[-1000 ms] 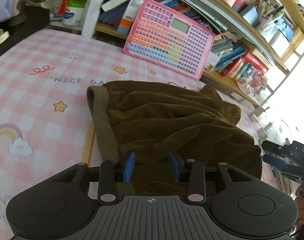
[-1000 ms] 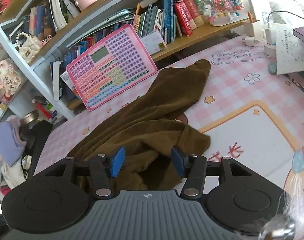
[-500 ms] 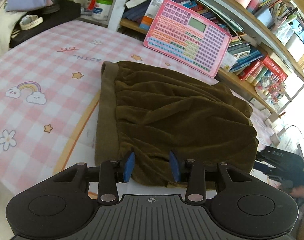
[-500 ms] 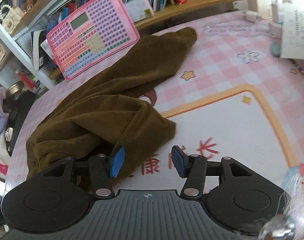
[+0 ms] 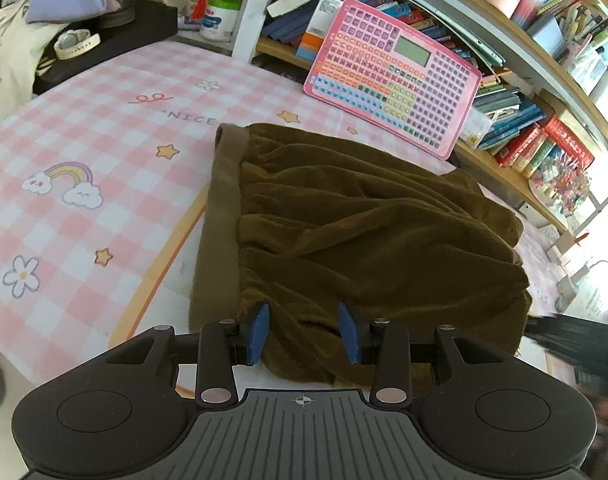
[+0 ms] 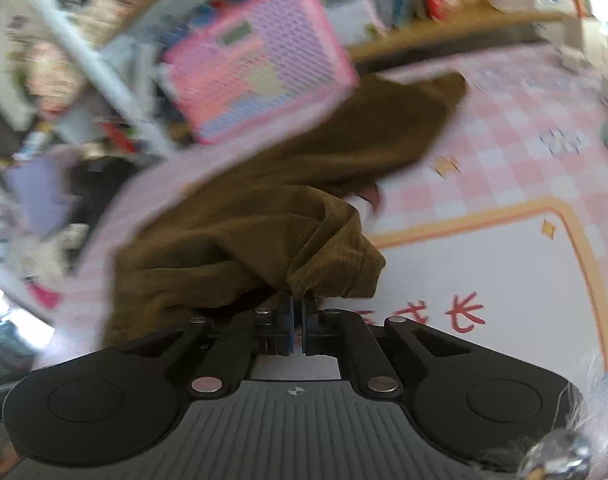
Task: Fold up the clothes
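The right gripper (image 6: 298, 309), jaws apparently pinching a bunched corner of the brown velvety garment (image 5: 367, 240) in a blurred view, is mid-fold and needs to carry it across the desk (image 5: 84, 152) while the left gripper (image 5: 304, 330) hovers with jaws apart.

Readable text on the desk mat

The pink checked mat (image 5: 104, 128) on the desk carries the printed word "NICE" (image 5: 190, 117) beside the brown garment; red Chinese characters (image 6: 459, 314) show near the right jaws, only partly legible.

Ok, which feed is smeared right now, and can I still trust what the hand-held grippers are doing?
Right wrist view: heavy motion blur on shelves and pink keyboard toy, yet the right hand-held gripper reads sharp, shut on the brown garment. Left wrist view: crisp, window glare at right; left hand-held gripper open.
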The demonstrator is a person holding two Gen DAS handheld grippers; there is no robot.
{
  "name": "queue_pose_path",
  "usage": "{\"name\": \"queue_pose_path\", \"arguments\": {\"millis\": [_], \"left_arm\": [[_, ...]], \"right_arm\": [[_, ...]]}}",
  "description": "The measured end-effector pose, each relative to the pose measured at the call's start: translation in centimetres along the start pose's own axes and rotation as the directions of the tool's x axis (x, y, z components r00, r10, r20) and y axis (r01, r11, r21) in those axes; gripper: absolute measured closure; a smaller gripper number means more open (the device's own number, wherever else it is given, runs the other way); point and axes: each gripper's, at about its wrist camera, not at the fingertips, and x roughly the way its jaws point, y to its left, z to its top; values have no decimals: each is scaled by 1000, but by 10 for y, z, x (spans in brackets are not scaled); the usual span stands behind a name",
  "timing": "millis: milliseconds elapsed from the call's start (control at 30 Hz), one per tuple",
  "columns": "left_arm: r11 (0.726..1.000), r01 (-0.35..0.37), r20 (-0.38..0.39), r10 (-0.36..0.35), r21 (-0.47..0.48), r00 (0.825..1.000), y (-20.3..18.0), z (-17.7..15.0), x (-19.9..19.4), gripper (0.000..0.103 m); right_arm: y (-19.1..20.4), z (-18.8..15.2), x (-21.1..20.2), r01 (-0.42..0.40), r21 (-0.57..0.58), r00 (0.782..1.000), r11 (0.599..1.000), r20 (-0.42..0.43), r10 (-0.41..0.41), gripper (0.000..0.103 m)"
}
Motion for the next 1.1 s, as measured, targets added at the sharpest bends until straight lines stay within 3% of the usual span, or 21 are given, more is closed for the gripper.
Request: {"name": "queue_pose_path", "arguments": {"millis": [100, 200, 233, 267, 333, 367, 467, 700, 800, 933, 1100], "left_arm": [[1000, 0, 7, -1, 5, 1000, 1, 4, 2, 64], [1000, 3, 5, -3, -3, 1000, 1, 5, 5, 64], [1000, 4, 4, -4, -5, 1000, 1, 5, 7, 64], [1000, 5, 2, -5, -5, 1000, 1, 5, 8, 64], [1000, 10, 1, -10, 0, 1000, -1, 4, 9, 64], [1000, 15, 2, -15, 3, 1000, -1, 4, 8, 64], [1000, 17, 0, -17, 2, 1000, 2, 0, 6, 64], [1000, -9, -8, 9, -21, 1000, 12, -1, 5, 64], [1000, -19, -3, 19, -19, 1000, 13, 1, 1, 64], [999, -40, 20, 41, -33, 999, 23, 3, -10, 64], [995, -75, 24, 77, -70, 997, 40, 1, -15, 58]], "right_arm": [[2, 19, -49, -108, -60, 992, 992, 60, 112, 100], [-2, 49, -82, -61, -78, 982, 995, 174, 74, 99], [-4, 59, -86, 21, -73, 974, 997, 225, -5, 97], [-6, 66, -86, 118, -61, 956, 991, 276, -97, 87], [-11, 76, -83, 305, -7, 893, 952, 348, -284, 66], [-15, 78, -82, 336, 15, 879, 942, 353, -320, 64], [-25, 71, -79, 325, 36, 894, 945, 312, -320, 63], [-45, 19, -52, 387, 11, 918, 922, 84, -386, 63], [-55, -5, -40, 408, 7, 913, 913, -16, -407, 65], [-64, -26, -32, 458, -25, 882, 888, -110, -458, 66], [-65, -34, -40, 446, -43, 886, 894, -119, -448, 67]]}}
